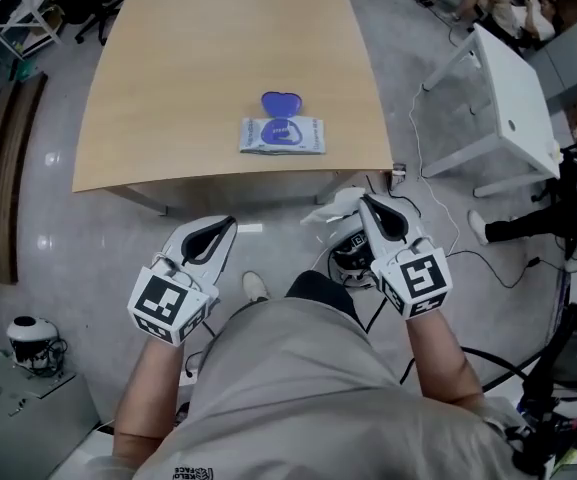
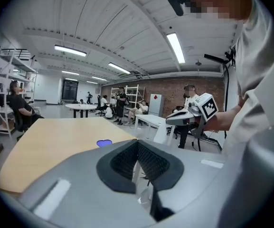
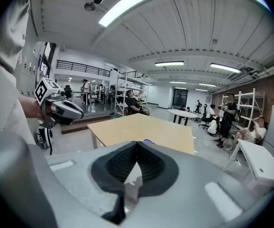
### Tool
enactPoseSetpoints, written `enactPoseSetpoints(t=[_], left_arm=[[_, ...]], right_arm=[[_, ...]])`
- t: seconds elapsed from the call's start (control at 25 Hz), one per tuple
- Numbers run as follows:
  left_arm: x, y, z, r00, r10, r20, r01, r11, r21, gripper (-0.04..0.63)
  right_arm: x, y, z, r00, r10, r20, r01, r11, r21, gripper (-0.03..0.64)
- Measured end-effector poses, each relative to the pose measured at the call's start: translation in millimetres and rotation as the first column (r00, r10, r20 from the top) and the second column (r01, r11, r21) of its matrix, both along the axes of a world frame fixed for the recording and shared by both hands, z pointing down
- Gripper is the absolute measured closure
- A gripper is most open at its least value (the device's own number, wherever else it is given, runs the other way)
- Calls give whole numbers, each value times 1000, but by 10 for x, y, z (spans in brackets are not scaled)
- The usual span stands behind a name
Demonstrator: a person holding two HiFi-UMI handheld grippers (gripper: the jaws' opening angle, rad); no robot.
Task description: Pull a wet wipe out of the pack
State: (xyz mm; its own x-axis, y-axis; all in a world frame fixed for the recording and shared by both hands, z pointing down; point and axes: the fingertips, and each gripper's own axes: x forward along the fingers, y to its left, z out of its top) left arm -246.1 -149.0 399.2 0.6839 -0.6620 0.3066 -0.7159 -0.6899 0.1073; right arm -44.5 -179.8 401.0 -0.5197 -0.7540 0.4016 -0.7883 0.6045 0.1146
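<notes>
While the flat white-and-purple plastic pack of wet wipes [image 1: 283,136] lies near the front edge of the pale wooden table [image 1: 168,88], with its purple heart-shaped lid [image 1: 281,102] folded back toward the far side, both tools hang short of the table, above the glossy grey floor [image 1: 58,198] and close to the person's body. The pack's oval opening is uncovered, but what shows inside it is too small to make out. The left gripper [image 1: 231,223] has its grey jaws pressed together at the tips, with nothing between the ribbed black pads. The right gripper [image 1: 364,201] is closed the same way and also carries nothing. A crumpled white thing [image 1: 330,208] lies just beside its tips; I cannot tell what it is.
</notes>
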Motion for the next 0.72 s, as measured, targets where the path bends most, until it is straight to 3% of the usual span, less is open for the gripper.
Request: enactPoseSetpoints(t=[0.24,0.4,0.52,0.72], left_arm=[[490,333,-208,1000,-24,13,24,999,33,589],[1020,561,-372,998,-56,-27,58,997,52,589],[1438,799,-445,997,-74,-20,75,995,69,589],[1851,1282,-488,986,-165,2,164,984,65,589]], right_arm=[[224,332,-154,993,-112,23,111,993,35,615],[547,585,-177,982,-189,23,187,981,55,615],[835,835,-180,973,-228,44,225,973,56,614],[1192,1217,-104,945,-318,77,315,948,45,615]])
